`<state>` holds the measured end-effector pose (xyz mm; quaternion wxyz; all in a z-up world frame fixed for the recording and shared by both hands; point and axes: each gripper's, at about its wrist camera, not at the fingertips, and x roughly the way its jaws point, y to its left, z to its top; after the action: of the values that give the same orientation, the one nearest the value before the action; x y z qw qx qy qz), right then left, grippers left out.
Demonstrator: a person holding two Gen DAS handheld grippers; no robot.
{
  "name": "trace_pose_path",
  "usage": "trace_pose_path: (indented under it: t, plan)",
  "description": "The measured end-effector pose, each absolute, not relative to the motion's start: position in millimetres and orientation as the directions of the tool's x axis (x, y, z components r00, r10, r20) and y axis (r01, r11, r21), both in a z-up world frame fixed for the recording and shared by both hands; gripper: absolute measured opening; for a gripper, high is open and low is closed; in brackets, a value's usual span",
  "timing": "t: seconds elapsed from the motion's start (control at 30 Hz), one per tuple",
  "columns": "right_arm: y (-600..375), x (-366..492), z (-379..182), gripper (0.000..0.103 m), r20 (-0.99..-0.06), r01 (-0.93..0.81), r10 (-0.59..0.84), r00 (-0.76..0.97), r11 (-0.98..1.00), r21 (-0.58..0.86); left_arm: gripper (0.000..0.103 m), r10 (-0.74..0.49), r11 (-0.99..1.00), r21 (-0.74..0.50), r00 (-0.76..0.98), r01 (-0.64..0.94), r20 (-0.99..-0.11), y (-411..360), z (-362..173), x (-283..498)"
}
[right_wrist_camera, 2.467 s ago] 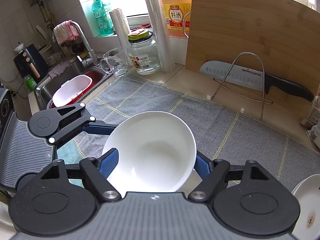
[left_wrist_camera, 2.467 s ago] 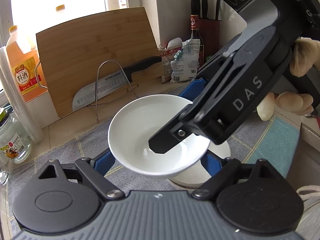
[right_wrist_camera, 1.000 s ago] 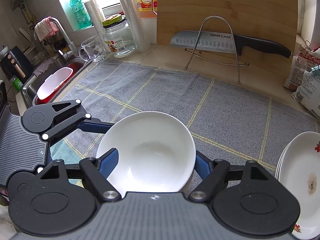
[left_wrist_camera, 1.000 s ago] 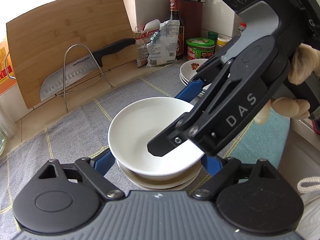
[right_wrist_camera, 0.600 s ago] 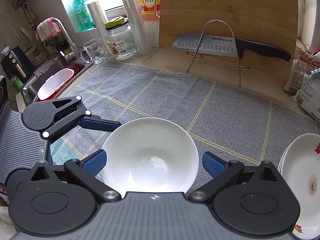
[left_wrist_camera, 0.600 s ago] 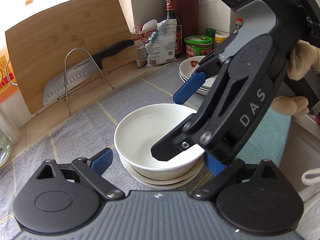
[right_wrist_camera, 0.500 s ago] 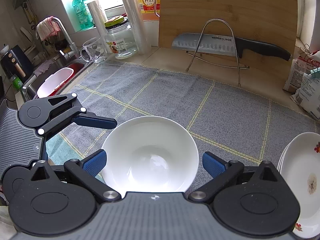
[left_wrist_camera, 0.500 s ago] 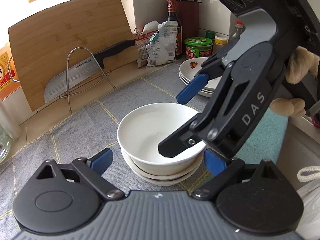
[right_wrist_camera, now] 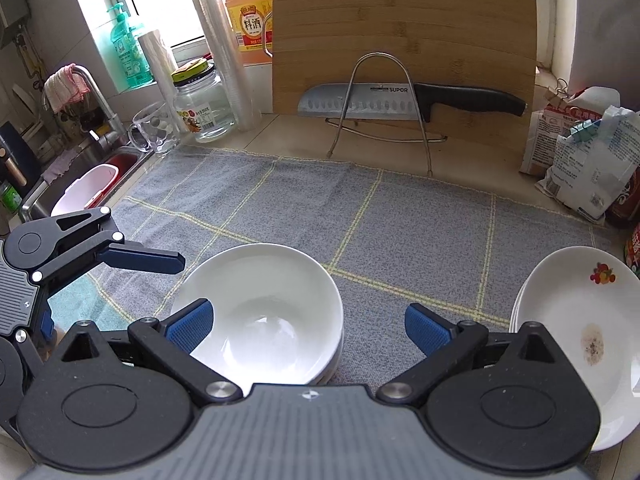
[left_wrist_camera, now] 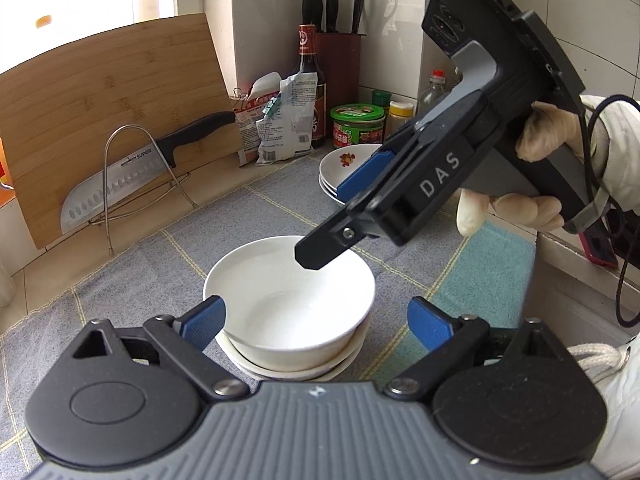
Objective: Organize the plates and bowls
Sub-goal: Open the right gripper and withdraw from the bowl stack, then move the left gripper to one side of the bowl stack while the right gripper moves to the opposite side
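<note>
At 6 o'clock on the tabletop (right_wrist_camera: 304,148), the bowl (right_wrist_camera: 264,316) sits stacked between the apart right tongs (right_wrist_camera: 306,326); the left tongs (left_wrist_camera: 316,320) gape too. Plates (right_wrist_camera: 576,332) at 3 o'clock. Bare cloth (right_wrist_camera: 400,224) beyond; the knife (right_wrist_camera: 400,98) reads "SUPOR" at 12.

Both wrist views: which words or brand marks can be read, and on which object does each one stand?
"SUPOR": on the blade of the knife.
"DAS": on the side of the right gripper.
"料酒": on the label of the orange bottle.
Print on the snack bags, glass jar and green-lidded jar: too small to read.
</note>
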<state>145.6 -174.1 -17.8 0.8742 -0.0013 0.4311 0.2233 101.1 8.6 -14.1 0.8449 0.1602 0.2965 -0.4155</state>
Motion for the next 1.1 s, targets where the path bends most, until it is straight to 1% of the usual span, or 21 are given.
trace_pose_path:
  t: [0.27,0.47,0.57,0.67,0.77,0.83,0.93,1.07,1.1]
  plan:
    - [-184,141,-17,0.103,-0.745,-0.356,0.370,0.555,0.915,0.189,0.097,-0.591,0.611,0.015,0.469,0.791,-0.657,12,-19,104]
    - [-186,130,-15,0.103,-0.735,-0.384,0.379,0.561,0.907,0.175,0.098,-0.568,0.650,0.051,0.529,0.758,-0.630,26,-7,100]
    - [-190,119,-11,0.103,-0.720,-0.430,0.408,0.561,0.887,0.168,0.099,-0.532,0.675,0.068,0.548,0.735,-0.645,36,-9,99]
    - [-192,109,-13,0.103,-0.726,-0.480,0.429,0.537,0.863,0.156,0.099,-0.480,0.692,0.086,0.546,0.717,-0.687,40,-18,97]
    - [-192,103,-25,0.103,-0.750,-0.517,0.428,0.504,0.845,0.135,0.099,-0.442,0.697,0.105,0.540,0.709,-0.716,37,-34,93]
    - [-189,103,-41,0.103,-0.772,-0.537,0.408,0.487,0.837,0.104,0.099,-0.420,0.706,0.093,0.521,0.702,-0.744,33,-48,96]
    - [-183,109,-68,0.103,-0.806,-0.558,0.396,0.441,0.824,0.099,0.099,-0.367,0.715,0.100,0.493,0.691,-0.788,24,-71,103]
    - [-171,113,-94,0.103,-0.833,-0.601,0.358,0.422,0.798,0.039,0.099,-0.332,0.723,0.100,0.471,0.683,-0.817,17,-87,109]
    - [-168,113,-98,0.103,-0.837,-0.612,0.348,0.423,0.791,0.020,0.101,-0.328,0.726,0.106,0.477,0.680,-0.816,17,-90,108]
